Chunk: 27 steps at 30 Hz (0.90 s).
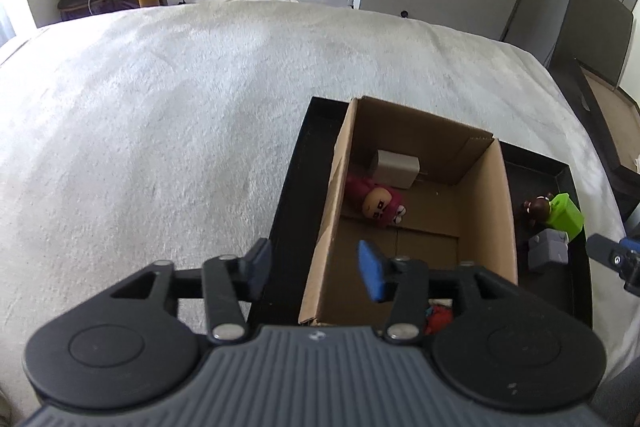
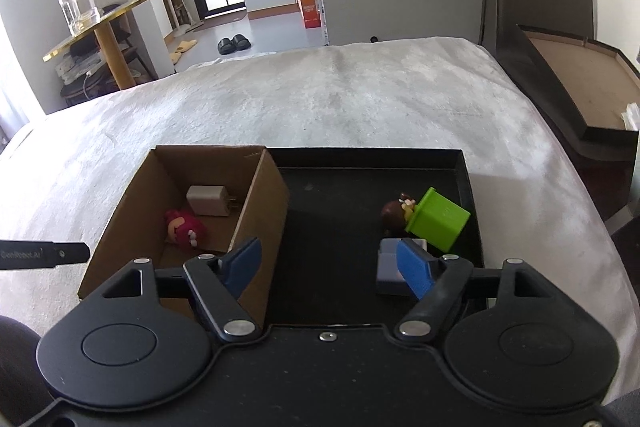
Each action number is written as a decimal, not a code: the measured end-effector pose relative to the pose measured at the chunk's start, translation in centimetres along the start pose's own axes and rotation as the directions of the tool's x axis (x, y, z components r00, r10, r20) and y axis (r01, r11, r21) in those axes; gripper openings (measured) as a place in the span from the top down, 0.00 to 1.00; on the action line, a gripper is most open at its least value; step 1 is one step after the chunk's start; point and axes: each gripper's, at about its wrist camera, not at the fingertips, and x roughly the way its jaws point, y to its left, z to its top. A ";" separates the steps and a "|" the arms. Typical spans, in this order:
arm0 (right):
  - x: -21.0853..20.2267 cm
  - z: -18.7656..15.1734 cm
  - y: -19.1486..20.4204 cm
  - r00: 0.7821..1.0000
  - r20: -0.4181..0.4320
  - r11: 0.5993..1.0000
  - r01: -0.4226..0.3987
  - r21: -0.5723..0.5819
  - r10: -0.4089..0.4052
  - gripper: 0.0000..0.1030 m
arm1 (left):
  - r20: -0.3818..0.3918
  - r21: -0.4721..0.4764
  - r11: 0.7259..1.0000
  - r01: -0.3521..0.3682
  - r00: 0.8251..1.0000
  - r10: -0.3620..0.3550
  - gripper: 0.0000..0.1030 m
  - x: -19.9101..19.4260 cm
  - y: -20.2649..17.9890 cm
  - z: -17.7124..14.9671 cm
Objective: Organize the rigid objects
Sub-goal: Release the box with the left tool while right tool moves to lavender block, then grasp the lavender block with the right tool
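A cardboard box (image 1: 488, 207) stands in the left part of a black tray (image 1: 288, 195) on a white blanket. Inside the box lie a white charger (image 1: 396, 169) and a pink-red figure (image 1: 378, 205); a red thing (image 1: 438, 319) shows under my left gripper. My left gripper (image 1: 316, 265) is open and empty, straddling the box's left wall. On the tray's (image 2: 360, 163) right side sit a green block (image 2: 438, 219), a brown figure (image 2: 394, 213) and a grey block (image 2: 388, 267). My right gripper (image 2: 329, 263) is open over the tray floor, its right finger just in front of the grey block.
The white blanket (image 1: 160, 127) spreads wide to the left and beyond the tray. A dark framed board (image 2: 580, 87) leans off the bed's right edge. A gold-edged side table (image 2: 100, 27) with a glass jar stands far left.
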 end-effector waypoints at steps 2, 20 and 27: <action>0.0 -0.2 -0.5 1.000 -0.001 1.000 0.002 0.007 -0.002 0.28 | 0.006 -0.002 1.000 -0.020 1.000 0.021 0.50 -0.2 -0.2 0.1; 2.0 -1.3 -5.5 0.999 0.002 0.994 -0.047 0.099 0.047 0.19 | 0.024 0.039 0.994 -0.104 0.994 0.103 0.43 -1.2 -4.8 1.4; 4.3 -1.5 -6.4 0.999 -0.026 0.995 -0.018 0.094 0.020 0.23 | 0.020 0.070 0.986 -0.152 0.988 0.151 0.43 -1.0 -6.5 1.5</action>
